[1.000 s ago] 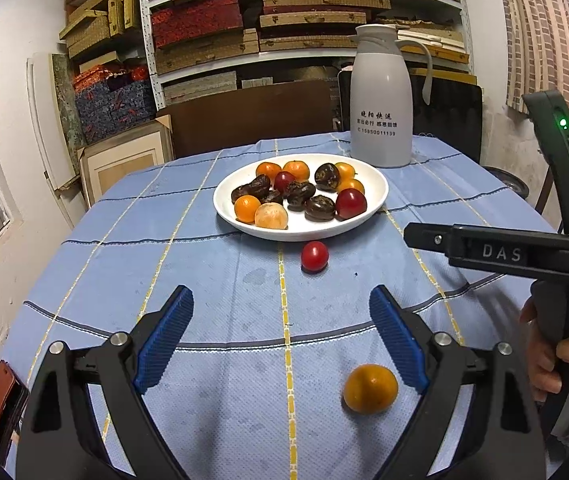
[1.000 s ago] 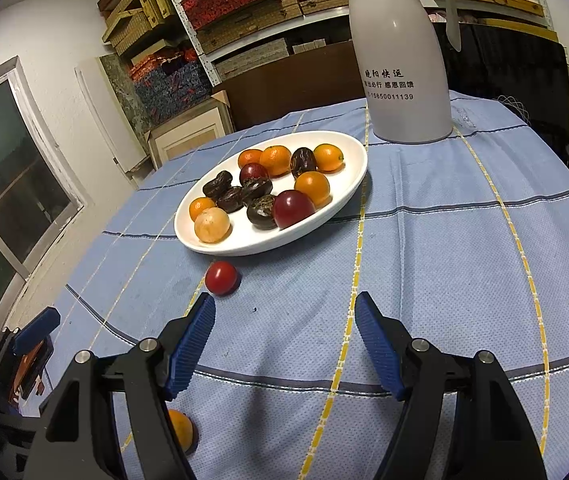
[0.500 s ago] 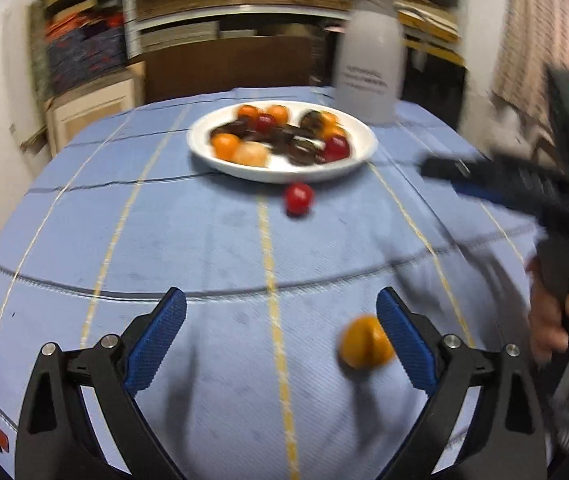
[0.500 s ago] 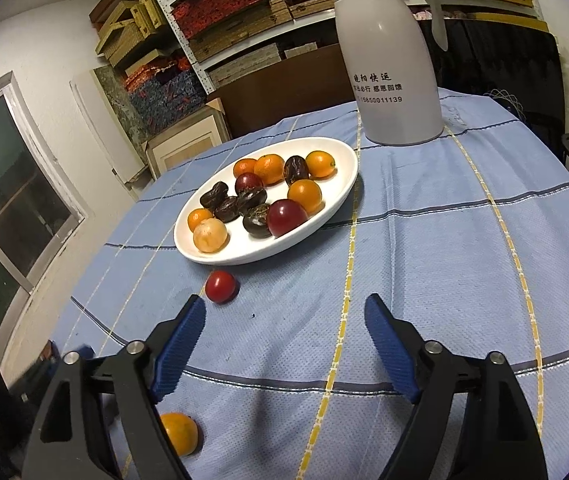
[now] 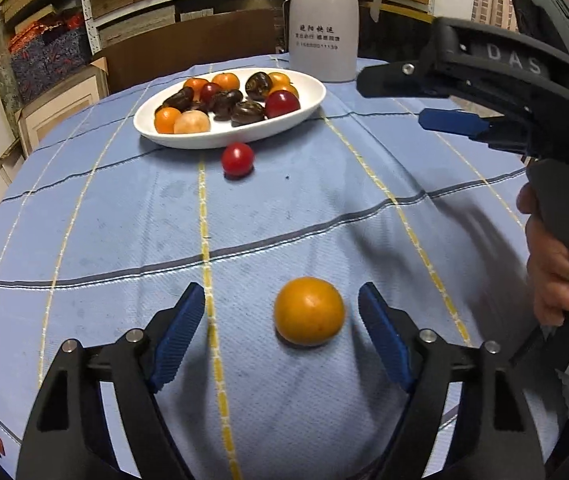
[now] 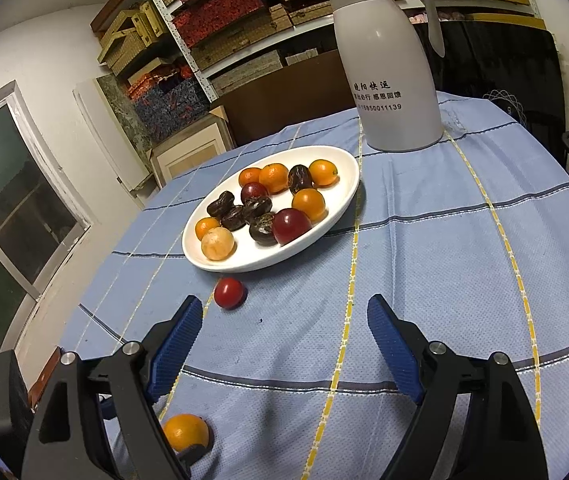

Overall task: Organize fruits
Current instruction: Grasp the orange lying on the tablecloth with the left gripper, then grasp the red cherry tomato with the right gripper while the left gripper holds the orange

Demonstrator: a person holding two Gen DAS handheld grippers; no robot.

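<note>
A loose orange fruit (image 5: pixel 309 311) lies on the blue tablecloth between the open jaws of my left gripper (image 5: pixel 282 334), nearer the right jaw, not touched. It also shows low in the right wrist view (image 6: pixel 185 431). A red cherry tomato (image 5: pixel 237 158) lies just before the white plate (image 5: pixel 308 105), which holds several orange, red and dark fruits. My right gripper (image 6: pixel 284 342) is open and empty above the cloth, the tomato (image 6: pixel 228 293) ahead to its left, the plate (image 6: pixel 340 204) beyond. The right gripper body (image 5: pixel 496 76) shows at upper right in the left wrist view.
A tall white thermos jug (image 6: pixel 386 64) stands behind the plate at the table's far side. Shelves of boxes (image 6: pixel 244 20) line the back wall. A window (image 6: pixel 0 208) is on the left. The round table's edge drops off at left.
My left gripper has moved forward and right so that the loose orange now lies between its jaws. My right gripper has shifted slightly, still open.
</note>
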